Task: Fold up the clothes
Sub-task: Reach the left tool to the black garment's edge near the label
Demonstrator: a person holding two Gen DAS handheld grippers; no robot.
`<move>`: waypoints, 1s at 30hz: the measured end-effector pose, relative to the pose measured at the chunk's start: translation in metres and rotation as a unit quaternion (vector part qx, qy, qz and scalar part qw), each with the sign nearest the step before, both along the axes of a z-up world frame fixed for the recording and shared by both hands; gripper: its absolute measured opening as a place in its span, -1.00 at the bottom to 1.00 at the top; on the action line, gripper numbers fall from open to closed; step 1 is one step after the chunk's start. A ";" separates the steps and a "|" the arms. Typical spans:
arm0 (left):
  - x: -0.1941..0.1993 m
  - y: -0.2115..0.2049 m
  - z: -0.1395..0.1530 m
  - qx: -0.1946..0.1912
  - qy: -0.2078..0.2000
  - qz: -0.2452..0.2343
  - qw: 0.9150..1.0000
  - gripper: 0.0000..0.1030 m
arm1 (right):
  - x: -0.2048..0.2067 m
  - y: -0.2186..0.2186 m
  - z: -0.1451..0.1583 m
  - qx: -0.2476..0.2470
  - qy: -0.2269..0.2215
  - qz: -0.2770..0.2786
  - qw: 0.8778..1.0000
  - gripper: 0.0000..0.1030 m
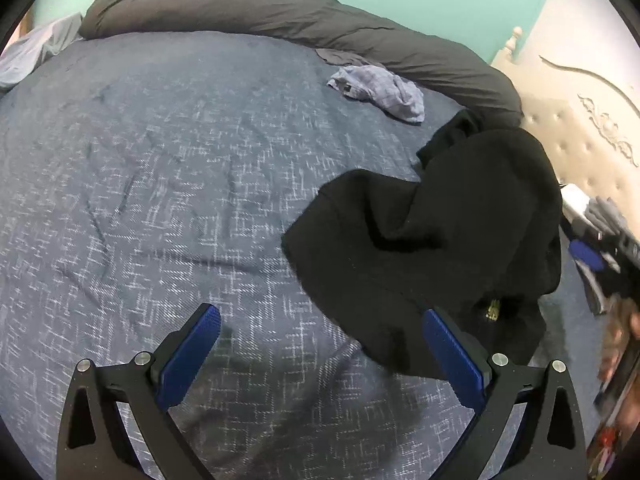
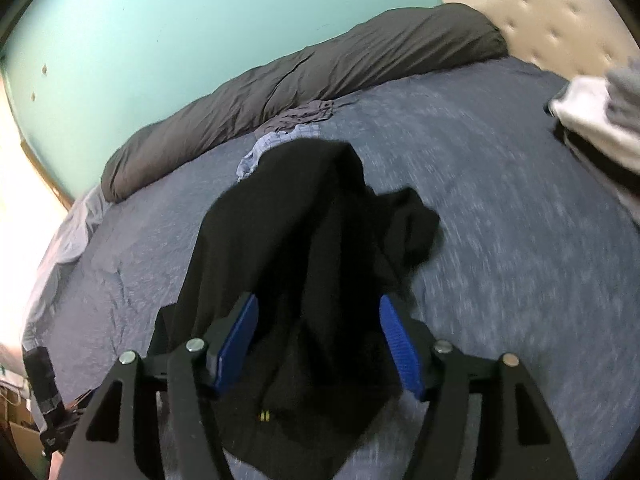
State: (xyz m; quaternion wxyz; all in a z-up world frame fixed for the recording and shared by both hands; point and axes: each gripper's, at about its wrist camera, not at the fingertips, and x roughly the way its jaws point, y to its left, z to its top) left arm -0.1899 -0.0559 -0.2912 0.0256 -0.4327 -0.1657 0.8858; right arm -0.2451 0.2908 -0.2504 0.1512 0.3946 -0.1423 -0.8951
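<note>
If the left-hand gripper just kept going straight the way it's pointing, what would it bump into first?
Most likely the blue bedspread. The left gripper is open, tilted down toward bare cover, with nothing between its fingers. The black garment lies just right of that line, so its edge might brush the right finger; depth is hard to judge.

We're def looking at a bedroom in someone's home, not a lab or shop. Whole scene is basically a bed: big blue comforter (image 1: 160,168) w/ a pale crosshatch pattern fills both views. Along the far edge there's a long dark grey duvet (image 1: 280,16) bunched into a roll. At the head end we see a cream tufted headboard (image 1: 580,152) w/ carved scrollwork and a little finial post, so proper bedroom furniture. Wall (image 2: 140,40) behind is painted mint/teal. Laundry's lying around too: a black garment (image 2: 304,240), a crumpled light blue checked piece (image 1: 380,92), plus a stack of folded stuff (image 2: 600,120) near the headboard.
</note>
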 end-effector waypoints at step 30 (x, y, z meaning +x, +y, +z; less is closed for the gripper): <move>0.009 0.050 -0.007 -0.028 -0.017 -0.029 0.999 0.99 | 0.039 0.015 -0.041 -0.063 0.007 -0.032 0.997 0.30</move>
